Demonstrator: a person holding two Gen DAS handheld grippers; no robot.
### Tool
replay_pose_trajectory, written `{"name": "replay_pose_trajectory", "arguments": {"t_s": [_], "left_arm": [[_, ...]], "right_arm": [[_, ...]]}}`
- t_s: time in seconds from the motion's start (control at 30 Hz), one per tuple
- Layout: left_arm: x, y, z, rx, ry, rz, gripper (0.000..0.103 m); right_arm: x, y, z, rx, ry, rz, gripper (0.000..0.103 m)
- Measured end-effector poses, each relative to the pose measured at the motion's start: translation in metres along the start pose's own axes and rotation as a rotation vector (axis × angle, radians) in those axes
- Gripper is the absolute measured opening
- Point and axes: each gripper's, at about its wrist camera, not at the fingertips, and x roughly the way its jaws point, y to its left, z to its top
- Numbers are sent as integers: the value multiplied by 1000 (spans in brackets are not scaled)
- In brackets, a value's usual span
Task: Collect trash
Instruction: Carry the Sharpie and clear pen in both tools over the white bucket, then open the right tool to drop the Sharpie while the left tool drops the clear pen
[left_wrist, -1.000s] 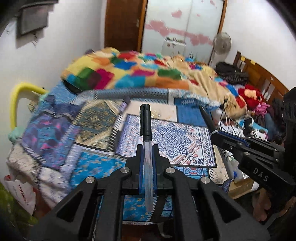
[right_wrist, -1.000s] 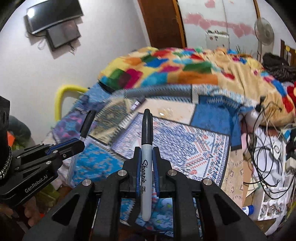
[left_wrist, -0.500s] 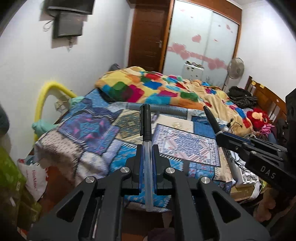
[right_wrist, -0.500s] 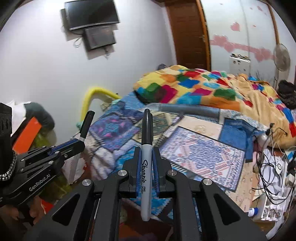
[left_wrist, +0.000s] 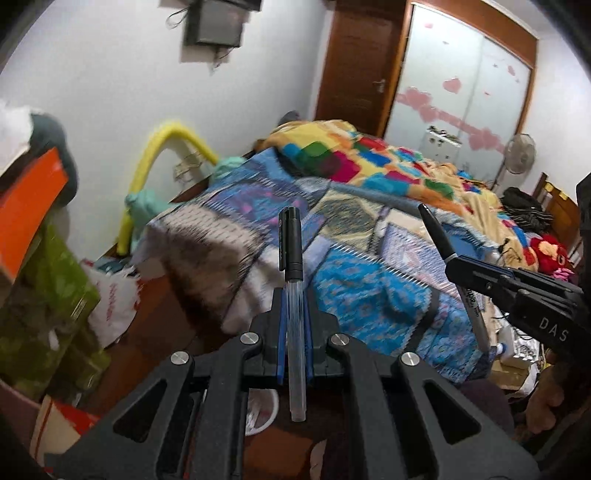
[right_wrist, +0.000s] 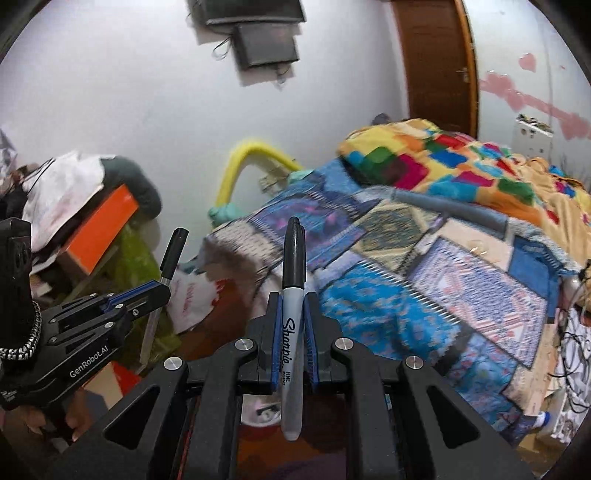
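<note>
I'm carrying both pieces off the bed: left gripper (left_wrist: 294, 317) clamping the pen (left_wrist: 294, 314) mid-barrel at frame centre, right gripper (right_wrist: 293, 332) clamping the marker (right_wrist: 293, 325) likewise, both upright so neither slips.

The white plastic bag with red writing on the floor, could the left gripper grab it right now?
Probably not: the left gripper is already shut on a clear pen with a black cap, though the bag lies unblocked.
</note>
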Motion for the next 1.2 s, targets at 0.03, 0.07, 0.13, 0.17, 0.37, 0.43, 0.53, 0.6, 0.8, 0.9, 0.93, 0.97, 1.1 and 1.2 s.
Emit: {"name": "replay_pose_trajectory", "arguments": {"t_s": [0.03,0.07,0.13,0.17,0.37,0.43,0.53,0.6,0.8,0.9,0.93,0.97,1.1,1.2], "left_arm": [[0,8,-5,-11,9,15,7],[1,14,-11,-20,16,33,7],[3,28,-23,-46,30,57,7],[6,37,-32,-68,45,62,7],[28,67,-73,-140,129,109,7],[42,76,-88,-156,169,120,7],[61,81,-105,-176,228,116,7],[73,85,-114,-188,261,108,7],[97,98,-133,-206,341,91,7],[103,106,-138,-224,360,94,7],[104,109,-139,-231,365,92,7],[105,112,-139,-240,369,90,7],[112,118,-138,-265,388,78,7],[117,121,-133,-279,389,70,7]], "right_arm": [[4,4,-2,-4,11,7,11],[11,10,-5,-11,30,16,11],[21,19,-9,-20,56,22,11],[29,23,-13,-28,74,16,11],[69,41,-35,-57,199,13,11],[83,43,-43,-64,235,5,11],[105,46,-55,-66,298,2,11],[118,48,-63,-63,342,11,11],[165,57,-85,-64,504,77,11],[186,64,-90,-65,559,100,11],[191,67,-91,-68,568,104,11],[197,71,-90,-76,577,114,11],[215,82,-84,-92,613,175,11],[228,84,-83,-81,655,213,11]]}}
